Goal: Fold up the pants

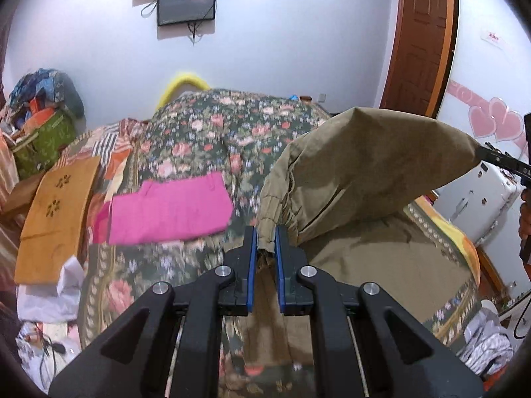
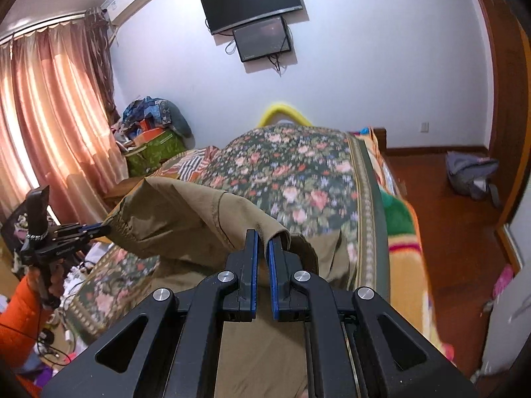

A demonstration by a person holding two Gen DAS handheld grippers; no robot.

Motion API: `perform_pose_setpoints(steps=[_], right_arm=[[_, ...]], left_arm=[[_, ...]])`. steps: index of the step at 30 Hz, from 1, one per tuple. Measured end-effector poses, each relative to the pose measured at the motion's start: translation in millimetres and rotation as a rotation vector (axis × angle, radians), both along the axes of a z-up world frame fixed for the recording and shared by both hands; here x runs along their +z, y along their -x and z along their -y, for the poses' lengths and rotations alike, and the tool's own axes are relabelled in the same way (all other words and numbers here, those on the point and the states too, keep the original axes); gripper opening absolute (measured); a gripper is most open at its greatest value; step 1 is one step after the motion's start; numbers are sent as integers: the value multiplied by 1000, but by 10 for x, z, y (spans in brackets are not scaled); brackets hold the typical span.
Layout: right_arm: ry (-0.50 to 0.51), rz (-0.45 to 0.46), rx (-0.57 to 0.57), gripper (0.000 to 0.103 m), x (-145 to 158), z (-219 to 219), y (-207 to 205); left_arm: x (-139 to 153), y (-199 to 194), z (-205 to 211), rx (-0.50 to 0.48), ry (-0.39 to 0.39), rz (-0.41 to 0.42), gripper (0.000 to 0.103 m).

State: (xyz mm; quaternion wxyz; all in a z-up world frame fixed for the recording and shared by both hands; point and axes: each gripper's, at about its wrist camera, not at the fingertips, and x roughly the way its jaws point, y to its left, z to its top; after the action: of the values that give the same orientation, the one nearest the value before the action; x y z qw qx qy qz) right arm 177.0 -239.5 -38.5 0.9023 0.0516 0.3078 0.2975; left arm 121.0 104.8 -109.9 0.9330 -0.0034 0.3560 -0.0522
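Observation:
Khaki pants (image 1: 361, 172) are lifted above a floral bedspread (image 1: 212, 132), stretched between both grippers. My left gripper (image 1: 266, 232) is shut on the gathered elastic waistband at one corner. My right gripper (image 2: 263, 235) is shut on the other corner of the pants (image 2: 199, 215). The rest of the pants hangs down and lies on the bed below. The right gripper shows at the right edge of the left wrist view (image 1: 481, 151). The left gripper shows at the left of the right wrist view (image 2: 106, 229).
A folded pink garment (image 1: 169, 209) lies on the bed to the left, beside a folded orange-brown one (image 1: 56, 219). Bags and clutter (image 2: 149, 136) are piled by the curtains. A grey bag (image 2: 471, 172) sits on the wooden floor. Clothes lie on the floor (image 1: 49, 298).

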Motion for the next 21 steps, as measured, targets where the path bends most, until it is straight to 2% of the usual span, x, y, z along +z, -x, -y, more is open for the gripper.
perform_pose_setpoints(steps=[12, 21], right_arm=[[-22, -132, -28, 5, -517, 157, 515], [2, -246, -81, 5, -976, 320, 762]], left_arm=[[-574, 495, -12, -1, 38, -105, 10], [-901, 663, 30, 21, -28, -177, 10]])
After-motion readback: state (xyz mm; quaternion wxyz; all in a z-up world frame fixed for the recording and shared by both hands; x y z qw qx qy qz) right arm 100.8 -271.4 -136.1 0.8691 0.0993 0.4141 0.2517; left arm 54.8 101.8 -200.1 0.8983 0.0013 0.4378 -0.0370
